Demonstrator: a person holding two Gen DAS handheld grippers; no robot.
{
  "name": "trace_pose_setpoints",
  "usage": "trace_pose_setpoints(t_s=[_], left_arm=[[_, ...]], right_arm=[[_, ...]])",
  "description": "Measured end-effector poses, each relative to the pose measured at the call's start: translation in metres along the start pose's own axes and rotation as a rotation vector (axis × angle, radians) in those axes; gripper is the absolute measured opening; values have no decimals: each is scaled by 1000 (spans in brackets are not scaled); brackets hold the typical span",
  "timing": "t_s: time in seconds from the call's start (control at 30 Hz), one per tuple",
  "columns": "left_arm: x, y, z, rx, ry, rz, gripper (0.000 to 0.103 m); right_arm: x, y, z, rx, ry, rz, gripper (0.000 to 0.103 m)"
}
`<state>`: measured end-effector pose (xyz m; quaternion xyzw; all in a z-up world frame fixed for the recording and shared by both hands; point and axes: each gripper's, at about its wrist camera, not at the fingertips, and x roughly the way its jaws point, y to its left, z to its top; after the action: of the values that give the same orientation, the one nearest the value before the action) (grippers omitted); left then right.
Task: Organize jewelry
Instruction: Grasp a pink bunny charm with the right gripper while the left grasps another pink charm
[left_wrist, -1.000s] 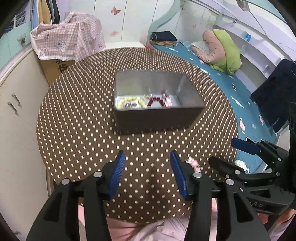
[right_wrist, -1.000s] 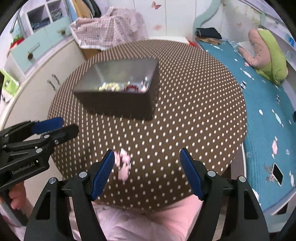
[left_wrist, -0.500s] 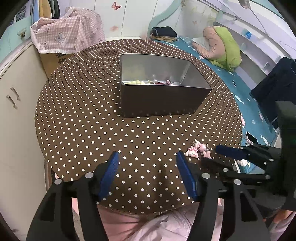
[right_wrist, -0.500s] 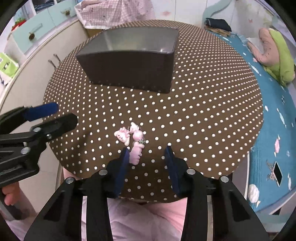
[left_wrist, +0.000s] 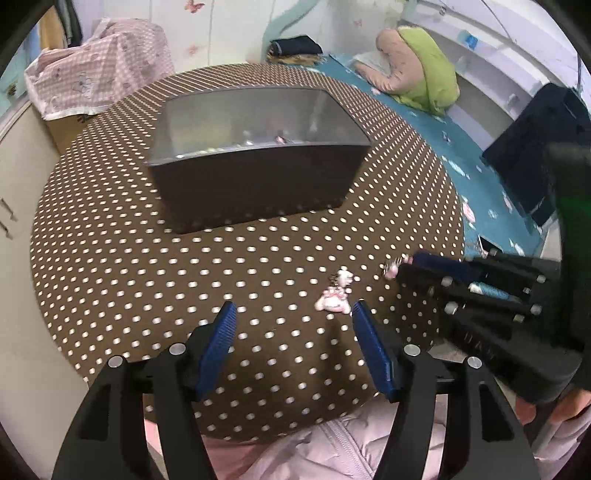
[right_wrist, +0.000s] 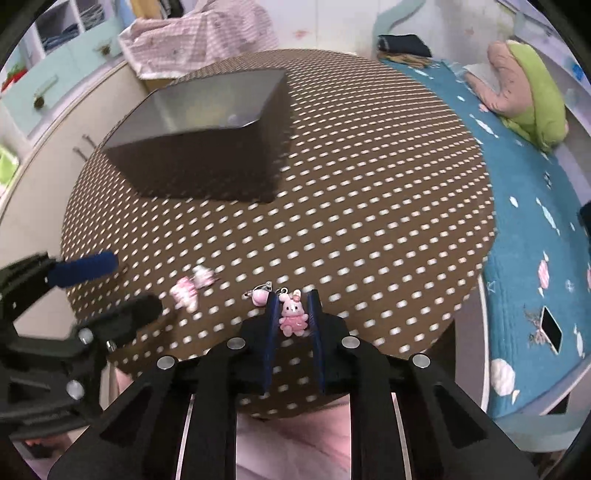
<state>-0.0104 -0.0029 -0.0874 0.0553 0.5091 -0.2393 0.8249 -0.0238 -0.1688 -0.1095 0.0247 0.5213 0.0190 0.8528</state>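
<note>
Nearest the table's front edge, the right gripper (right_wrist: 292, 308) has its blue fingers drawn close around a pink bunny charm (right_wrist: 293, 316), which stands lengthwise between them, seemingly pinched. A second pink charm (left_wrist: 334, 300) lies just left of the bunny, directly ahead of the left gripper (left_wrist: 291, 334), whose fingers are spread and hold nothing. Beyond the bunny, toward the middle of the polka-dot table (right_wrist: 369, 184), waits the open metal tin (left_wrist: 255, 147), some jewelry already inside.
</note>
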Motion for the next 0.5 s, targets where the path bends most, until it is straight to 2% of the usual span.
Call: trace_pose_setpoints(t_s=[0.13,0.2,0.27,0.33,0.37,0.43,0.5], left_arm=[[11,-12,5,34,32,17,62],[16,-18,7,51,43,34,56],[21,-27,7,97,45,81,38],[24,-34,10,126,40,127,30],[24,-35,12,129,42,119,22],[26,-35,15,123,47,135,15],[27,-35,18,115,54,136,15]], right_arm=[[-6,-21,13,43,-43,3,17],[-7,-27,16,52,-59,11,17],[-9,-35,19,66,-77,22,17],[-11,-38,19,69,-90,37,17],[-11,-39,22,69,-95,44,16],[-9,-42,26,70,-102,64,15],[-7,-47,28,74,-101,78,14]])
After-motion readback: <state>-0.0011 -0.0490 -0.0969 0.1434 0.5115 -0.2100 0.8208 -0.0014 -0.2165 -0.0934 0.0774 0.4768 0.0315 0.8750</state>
